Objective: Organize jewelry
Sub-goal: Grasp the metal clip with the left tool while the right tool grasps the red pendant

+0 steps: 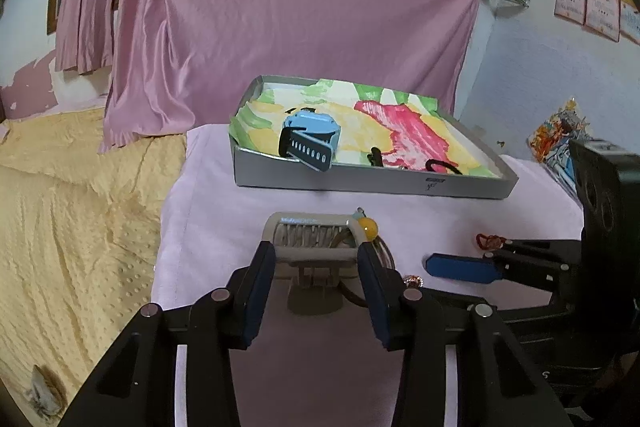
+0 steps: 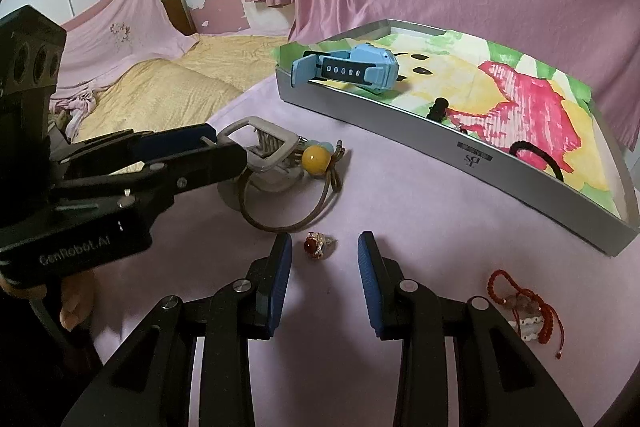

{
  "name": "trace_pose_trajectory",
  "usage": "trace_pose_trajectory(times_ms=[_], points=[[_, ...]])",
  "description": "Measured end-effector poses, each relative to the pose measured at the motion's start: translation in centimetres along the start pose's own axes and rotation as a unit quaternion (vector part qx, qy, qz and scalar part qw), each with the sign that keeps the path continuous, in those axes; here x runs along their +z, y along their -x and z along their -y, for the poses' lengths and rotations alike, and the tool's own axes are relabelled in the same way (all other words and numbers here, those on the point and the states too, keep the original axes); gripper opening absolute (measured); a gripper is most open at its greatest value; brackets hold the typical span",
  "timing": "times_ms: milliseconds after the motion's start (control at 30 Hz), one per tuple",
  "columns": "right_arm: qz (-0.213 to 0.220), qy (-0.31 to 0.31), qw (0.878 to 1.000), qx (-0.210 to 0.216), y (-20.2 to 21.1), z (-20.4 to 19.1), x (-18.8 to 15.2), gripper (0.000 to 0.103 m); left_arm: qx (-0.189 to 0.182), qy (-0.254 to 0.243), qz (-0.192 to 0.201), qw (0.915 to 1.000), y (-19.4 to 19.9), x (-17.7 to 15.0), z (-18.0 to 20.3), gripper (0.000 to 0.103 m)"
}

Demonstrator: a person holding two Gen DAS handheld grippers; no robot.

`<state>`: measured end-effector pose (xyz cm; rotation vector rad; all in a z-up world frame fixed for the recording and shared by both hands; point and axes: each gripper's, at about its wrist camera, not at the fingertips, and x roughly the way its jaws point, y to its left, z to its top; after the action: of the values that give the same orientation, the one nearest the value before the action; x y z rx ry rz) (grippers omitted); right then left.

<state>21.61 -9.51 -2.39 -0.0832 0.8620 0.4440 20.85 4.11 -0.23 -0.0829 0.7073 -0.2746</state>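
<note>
One watch (image 2: 352,69) in one tray (image 2: 440,143); left claw (image 1: 316,255) clamped on hair clip (image 1: 312,239), right claw (image 2: 324,267) apart.

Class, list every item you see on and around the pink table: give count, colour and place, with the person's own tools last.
Tray: one, grey, back of table, lined with painted paper.
Watch: one, light blue, in tray's left end.
Hair tie: one, black, in tray.
Hair claw: one, beige, on table between left fingers.
Bead hair band: one, brown with yellow bead, beside claw.
Ring: one, gold with red stone, on table.
Bracelet: one, red cord, right front.
Left gripper: black, blue pads, around claw.
Right gripper: open, near ring.
</note>
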Motion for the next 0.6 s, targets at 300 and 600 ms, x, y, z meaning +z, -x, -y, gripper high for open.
trace_pose_trajectory(times_ms=[300, 600], points=[[-0.004, 0.000, 1.000, 0.005, -0.48, -0.11, 0.22, 0.023, 0.004, 0.002, -0.004, 1.0000, -0.16, 0.00, 0.09, 0.032], [-0.003, -0.015, 1.000, 0.015, -0.44, 0.75, 0.16, 0.010, -0.002, 0.008, 0.000, 1.0000, -0.14, 0.20, 0.08, 0.032]])
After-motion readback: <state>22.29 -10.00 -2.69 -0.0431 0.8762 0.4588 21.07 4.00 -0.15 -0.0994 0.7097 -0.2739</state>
